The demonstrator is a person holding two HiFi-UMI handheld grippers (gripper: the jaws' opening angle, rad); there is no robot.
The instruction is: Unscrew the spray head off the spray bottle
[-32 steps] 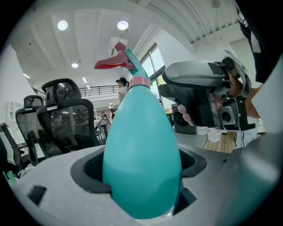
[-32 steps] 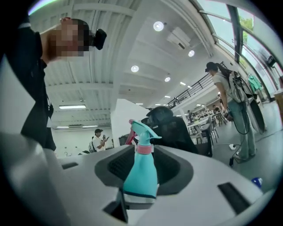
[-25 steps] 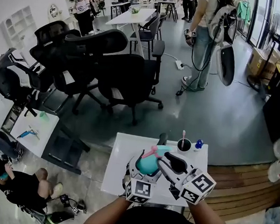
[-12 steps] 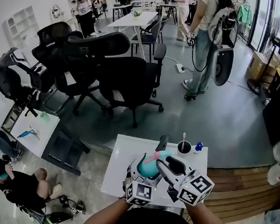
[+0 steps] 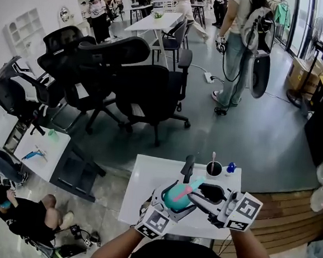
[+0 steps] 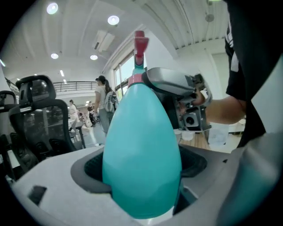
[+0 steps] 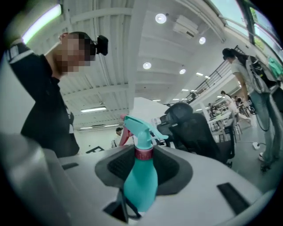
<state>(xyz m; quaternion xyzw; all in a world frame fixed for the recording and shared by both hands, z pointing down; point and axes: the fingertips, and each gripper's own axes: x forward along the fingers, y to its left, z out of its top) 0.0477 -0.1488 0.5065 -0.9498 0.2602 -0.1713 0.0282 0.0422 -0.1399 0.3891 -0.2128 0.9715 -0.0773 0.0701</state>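
The spray bottle (image 5: 173, 198), teal, lies tilted between the two grippers in the head view, over the white table (image 5: 140, 177). The left gripper (image 5: 169, 204) clasps its body, and the right gripper (image 5: 205, 192) reaches in at its top end. In the left gripper view the wide body fills the gap between the left jaws, clamped on both sides, with the spray head (image 6: 140, 44) pointing away. In the right gripper view the right jaws are closing, their pads against the head's pink collar, the trigger just beyond them.
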